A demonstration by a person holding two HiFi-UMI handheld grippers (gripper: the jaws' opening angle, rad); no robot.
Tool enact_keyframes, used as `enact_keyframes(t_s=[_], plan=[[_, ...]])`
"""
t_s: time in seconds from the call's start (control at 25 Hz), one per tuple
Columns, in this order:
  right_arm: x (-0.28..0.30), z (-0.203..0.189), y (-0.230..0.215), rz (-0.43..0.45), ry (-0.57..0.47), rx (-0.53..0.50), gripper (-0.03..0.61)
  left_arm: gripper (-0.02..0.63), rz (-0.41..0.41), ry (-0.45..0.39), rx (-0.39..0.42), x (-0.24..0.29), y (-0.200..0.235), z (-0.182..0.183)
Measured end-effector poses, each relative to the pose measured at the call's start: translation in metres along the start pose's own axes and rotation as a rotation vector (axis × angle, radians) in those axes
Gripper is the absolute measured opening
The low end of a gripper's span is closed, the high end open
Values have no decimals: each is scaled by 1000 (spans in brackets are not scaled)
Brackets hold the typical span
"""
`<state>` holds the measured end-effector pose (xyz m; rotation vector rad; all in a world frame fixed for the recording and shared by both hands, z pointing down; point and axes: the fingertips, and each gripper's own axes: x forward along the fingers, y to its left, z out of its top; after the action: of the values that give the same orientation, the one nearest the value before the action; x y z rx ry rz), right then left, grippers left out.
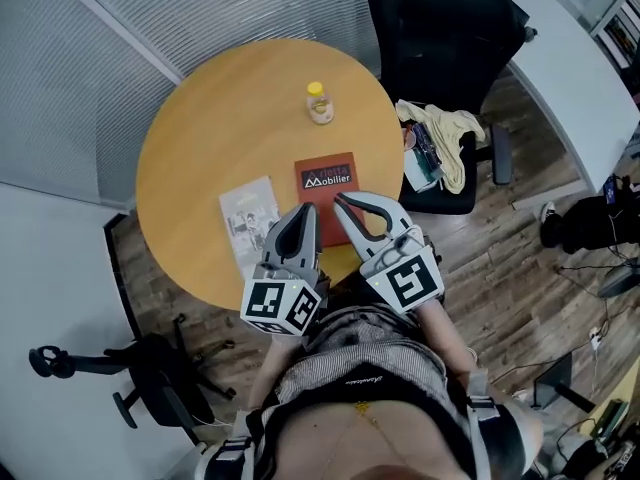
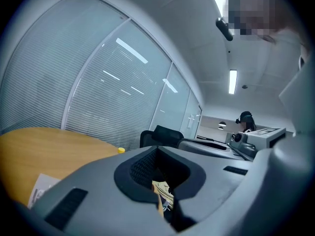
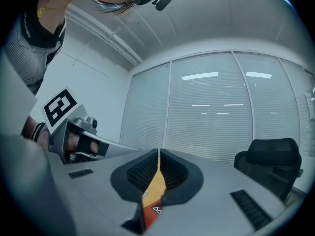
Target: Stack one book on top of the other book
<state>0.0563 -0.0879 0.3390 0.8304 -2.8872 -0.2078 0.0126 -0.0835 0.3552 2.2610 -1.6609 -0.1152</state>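
Left gripper (image 1: 307, 210) and right gripper (image 1: 341, 201) are shown clenched and empty at the red book (image 1: 327, 177), the white book (image 1: 248, 217) lying beside it on the desk (image 1: 230, 118); if left unopened, a book may be shoved, not lifted.

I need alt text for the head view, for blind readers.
From above: a person's left tongs and right tongs, both shut, point at the near edge of a red book on a round table. A pale book lies left of it; a yellow bottle stands beyond.
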Motion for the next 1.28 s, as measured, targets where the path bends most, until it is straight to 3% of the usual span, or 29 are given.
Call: enact_keyframes(t_s=[0.56, 1.28], plan=[[17, 5, -1, 12, -22, 12, 28, 21, 9, 12, 78, 5, 11, 11], [29, -21, -8, -36, 28, 55, 28, 21, -14, 85, 37, 19, 28, -17]])
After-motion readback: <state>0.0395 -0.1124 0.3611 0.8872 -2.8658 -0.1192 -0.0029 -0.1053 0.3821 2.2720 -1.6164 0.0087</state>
